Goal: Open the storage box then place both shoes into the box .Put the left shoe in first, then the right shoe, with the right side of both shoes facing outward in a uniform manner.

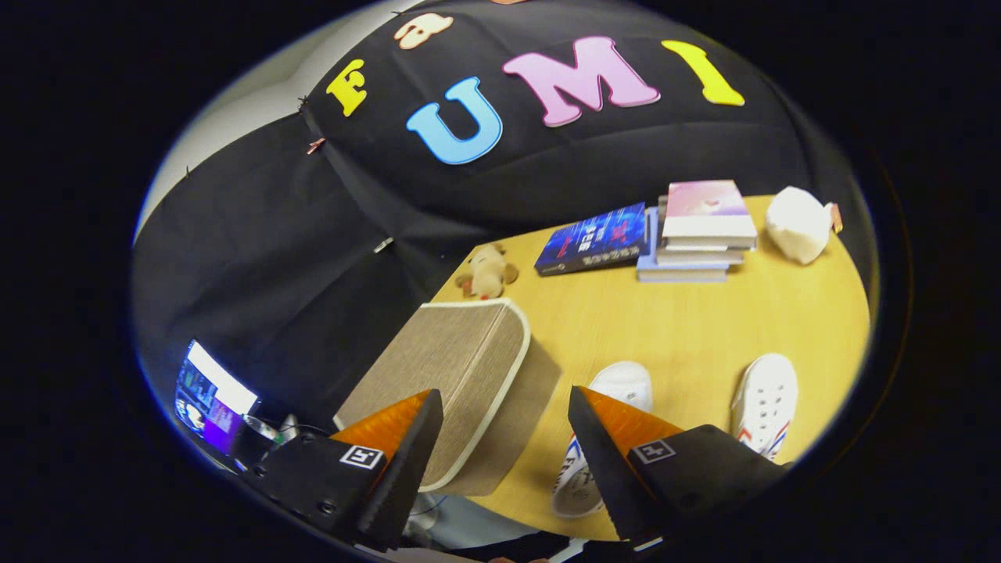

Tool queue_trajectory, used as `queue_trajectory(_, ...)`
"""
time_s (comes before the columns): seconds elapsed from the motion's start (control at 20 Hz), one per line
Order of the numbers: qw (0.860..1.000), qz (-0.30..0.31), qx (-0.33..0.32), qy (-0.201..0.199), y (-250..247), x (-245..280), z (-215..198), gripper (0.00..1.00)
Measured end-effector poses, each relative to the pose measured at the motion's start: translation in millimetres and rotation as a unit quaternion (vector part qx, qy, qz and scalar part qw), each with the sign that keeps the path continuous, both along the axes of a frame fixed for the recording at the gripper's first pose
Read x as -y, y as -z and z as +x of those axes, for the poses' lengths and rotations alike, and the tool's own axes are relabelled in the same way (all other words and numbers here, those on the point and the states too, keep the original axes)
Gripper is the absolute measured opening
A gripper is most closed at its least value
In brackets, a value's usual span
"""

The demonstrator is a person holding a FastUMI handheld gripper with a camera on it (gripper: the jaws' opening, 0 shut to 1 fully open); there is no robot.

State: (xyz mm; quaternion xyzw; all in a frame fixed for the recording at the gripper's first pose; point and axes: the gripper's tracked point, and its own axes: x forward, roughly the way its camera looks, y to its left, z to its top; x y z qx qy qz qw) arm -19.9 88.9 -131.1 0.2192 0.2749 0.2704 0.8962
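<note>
So the gripper was hanging up above the wooden table with its fingers spread wide and nothing between them, not touching anything as far as I could see. The storage box, a beige fabric-looking thing with a pale rim, sat just ahead of the left finger and partly in the gap between the two, lid down and closed. One white shoe lay right behind the right finger, which covered its middle, so you saw the toe poking out beyond the tip and the heel end down beside it. The other white shoe was off to the right of that finger, apart from the first one, with red and blue stripes on its side. Way beyond the fingers there was a small plush toy past the box, a dark blue book lying flat, a stack of books touching it, and a white plush lump further right. Left of the box, off the table, a lit screen glowed
</note>
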Motion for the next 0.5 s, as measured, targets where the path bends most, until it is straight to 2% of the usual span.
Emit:
queue_trajectory(0.3, 0.991, 0.075, -0.052, -0.1, 25.9, -37.6, -25.9, 0.99)
queue_trajectory(0.5, 0.974, 0.15, -0.096, -0.139, 32.7, -63.8, -34.5, 0.99)
